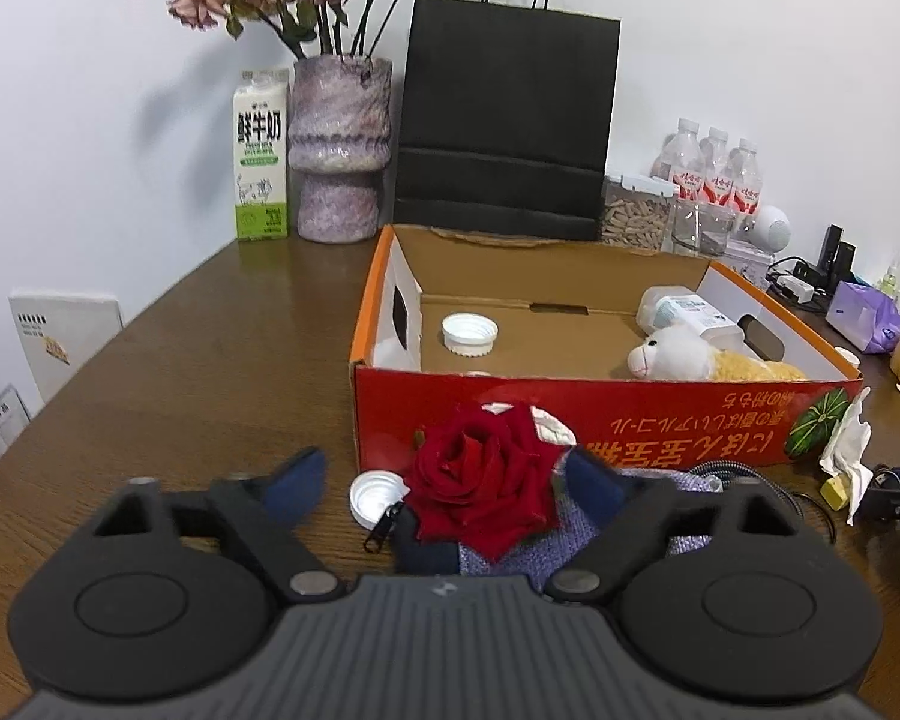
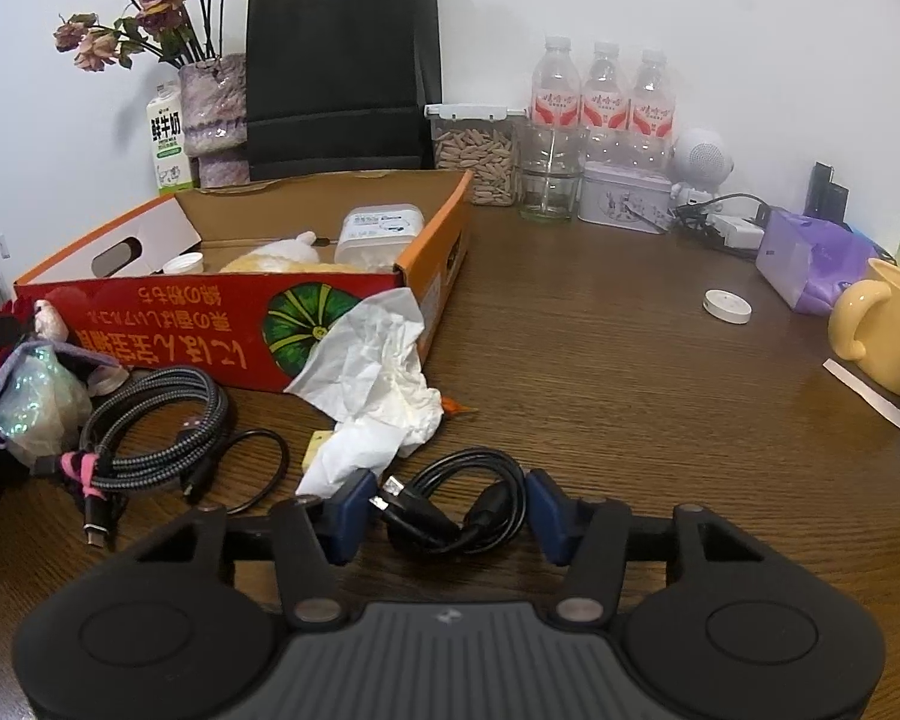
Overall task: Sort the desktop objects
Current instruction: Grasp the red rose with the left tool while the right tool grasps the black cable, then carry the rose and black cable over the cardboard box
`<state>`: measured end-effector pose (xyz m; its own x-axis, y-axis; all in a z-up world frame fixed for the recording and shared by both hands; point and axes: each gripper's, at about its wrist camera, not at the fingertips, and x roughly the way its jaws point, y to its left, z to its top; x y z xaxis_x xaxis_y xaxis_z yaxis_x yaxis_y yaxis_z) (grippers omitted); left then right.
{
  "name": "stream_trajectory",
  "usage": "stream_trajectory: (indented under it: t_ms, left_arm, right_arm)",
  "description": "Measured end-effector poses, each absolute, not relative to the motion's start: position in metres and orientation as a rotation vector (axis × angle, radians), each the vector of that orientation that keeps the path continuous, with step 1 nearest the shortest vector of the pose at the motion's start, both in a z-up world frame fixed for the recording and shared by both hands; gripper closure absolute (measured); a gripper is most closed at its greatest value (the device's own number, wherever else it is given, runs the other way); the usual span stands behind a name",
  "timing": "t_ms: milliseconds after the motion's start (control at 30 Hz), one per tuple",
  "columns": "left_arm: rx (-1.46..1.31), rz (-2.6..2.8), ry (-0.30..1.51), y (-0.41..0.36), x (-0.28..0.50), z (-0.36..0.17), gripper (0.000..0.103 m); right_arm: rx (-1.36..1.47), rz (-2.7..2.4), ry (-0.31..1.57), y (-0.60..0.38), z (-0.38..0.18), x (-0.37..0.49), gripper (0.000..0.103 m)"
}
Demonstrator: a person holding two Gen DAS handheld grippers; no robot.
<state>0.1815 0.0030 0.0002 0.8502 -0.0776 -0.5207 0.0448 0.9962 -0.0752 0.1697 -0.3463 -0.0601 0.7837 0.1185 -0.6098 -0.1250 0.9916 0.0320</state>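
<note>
A red rose [image 1: 480, 474] lies on a purple knitted pouch [image 1: 570, 534] in front of the red and orange cardboard box [image 1: 570, 420]. My left gripper [image 1: 444, 480] is open around the rose, its left finger well clear beside a white cap [image 1: 375, 498]. The box holds another white cap [image 1: 469, 333], a plush sheep [image 1: 672, 354] and a white bottle [image 1: 690, 312]. In the right wrist view my right gripper [image 2: 448, 507] has both blue pads against a coiled black cable [image 2: 420, 525] on the table. A crumpled tissue [image 2: 378, 372] and a braided cable [image 2: 162, 420] lie to its left.
Against the wall stand a milk carton [image 1: 261, 162], a vase of dried flowers [image 1: 339, 150], a black paper bag [image 1: 504, 120], water bottles [image 2: 603, 96] and a seed jar [image 2: 477, 156]. A yellow mug [image 2: 888, 324], a purple tissue pack [image 2: 810, 264] and a round white lid [image 2: 727, 305] sit at the right.
</note>
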Motion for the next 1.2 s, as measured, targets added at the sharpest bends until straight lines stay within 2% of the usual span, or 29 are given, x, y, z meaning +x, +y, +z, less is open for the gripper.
stream_trajectory:
  t_ms: [33, 67, 100, 200, 700, 1200]
  left_arm:
    - [-0.069, -0.076, 0.557, 0.003, 0.182, 0.0, 0.039]
    - [-0.074, -0.085, 0.56, 0.004, 0.182, 0.0, 0.053]
    - [-0.075, -0.087, 0.561, 0.004, 0.182, 0.0, 0.058]
    - [-0.071, -0.087, 0.549, 0.004, 0.179, 0.001, 0.064]
    - [-0.058, -0.07, 0.468, 0.012, 0.158, 0.021, 0.068]
    - [-0.06, -0.116, 0.355, -0.01, 0.174, 0.059, 0.068]
  right_arm:
    - [-0.008, 0.131, 0.655, -0.347, -0.06, 0.169, 0.05]
    - [-0.006, 0.13, 0.653, -0.347, -0.06, 0.169, 0.051]
    - [-0.005, 0.128, 0.651, -0.347, -0.06, 0.169, 0.051]
    - [-0.004, 0.123, 0.643, -0.346, -0.058, 0.167, 0.052]
    - [0.005, 0.117, 0.577, -0.334, -0.041, 0.156, 0.053]
    - [-0.018, 0.204, 0.419, -0.279, 0.016, 0.173, 0.053]
